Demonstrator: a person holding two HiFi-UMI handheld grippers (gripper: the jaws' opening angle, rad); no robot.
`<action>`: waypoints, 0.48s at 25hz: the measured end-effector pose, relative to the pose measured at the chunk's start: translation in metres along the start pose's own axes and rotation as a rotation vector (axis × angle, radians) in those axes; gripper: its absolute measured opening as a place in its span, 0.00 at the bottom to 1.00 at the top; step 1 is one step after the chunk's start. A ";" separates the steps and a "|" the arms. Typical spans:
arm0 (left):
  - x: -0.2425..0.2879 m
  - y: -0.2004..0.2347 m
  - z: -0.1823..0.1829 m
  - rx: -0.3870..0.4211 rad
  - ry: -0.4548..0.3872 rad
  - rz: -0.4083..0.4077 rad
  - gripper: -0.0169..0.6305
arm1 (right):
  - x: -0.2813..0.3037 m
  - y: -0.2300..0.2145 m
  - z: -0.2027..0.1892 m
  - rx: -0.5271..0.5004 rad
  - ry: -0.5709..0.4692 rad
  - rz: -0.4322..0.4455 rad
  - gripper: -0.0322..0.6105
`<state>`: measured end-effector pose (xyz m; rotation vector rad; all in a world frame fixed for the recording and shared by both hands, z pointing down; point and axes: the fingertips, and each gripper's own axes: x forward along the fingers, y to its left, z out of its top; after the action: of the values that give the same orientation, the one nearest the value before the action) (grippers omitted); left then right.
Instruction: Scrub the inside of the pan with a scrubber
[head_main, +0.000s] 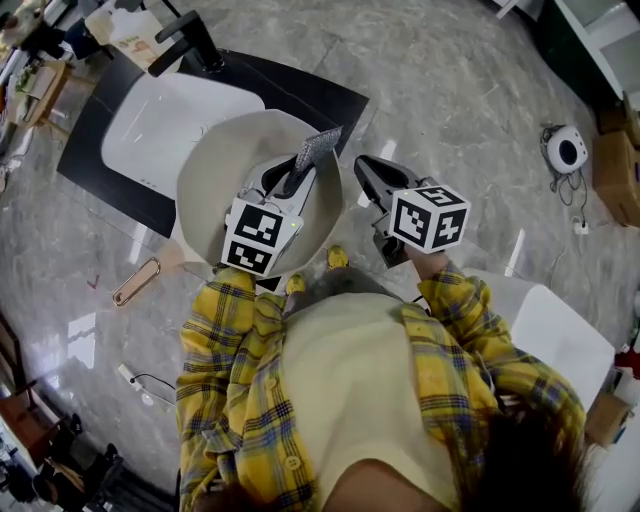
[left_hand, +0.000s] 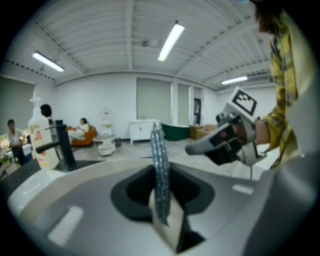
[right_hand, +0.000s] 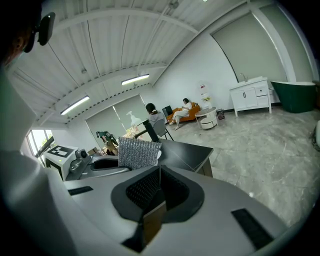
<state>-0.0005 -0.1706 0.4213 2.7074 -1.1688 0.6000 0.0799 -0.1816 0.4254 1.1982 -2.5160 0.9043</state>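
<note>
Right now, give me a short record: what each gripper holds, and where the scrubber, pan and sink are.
left gripper: shut on scrubber
right gripper: shut, empty, beside pan's rim
scrubber: held edge-up over pan's far rim; contact cannot be told
pan: under left gripper, next to sink
sink: white, set in black counter
scrubbing: not visibly under way

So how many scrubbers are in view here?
1: the scrubber, clamped in the left tongs. The right tongs are shut on nothing. Another could be hidden beneath the person.
</note>
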 end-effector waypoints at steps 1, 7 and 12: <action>-0.001 -0.002 0.000 0.000 0.004 -0.013 0.17 | -0.002 0.001 -0.001 0.001 -0.001 -0.002 0.08; -0.007 -0.013 -0.002 0.017 0.036 -0.095 0.17 | -0.010 0.004 -0.006 0.009 -0.011 -0.014 0.08; -0.012 -0.021 -0.005 0.036 0.055 -0.146 0.17 | -0.014 0.007 -0.010 0.012 -0.019 -0.028 0.08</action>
<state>0.0055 -0.1465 0.4220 2.7563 -0.9472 0.6749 0.0830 -0.1632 0.4237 1.2480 -2.5053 0.9064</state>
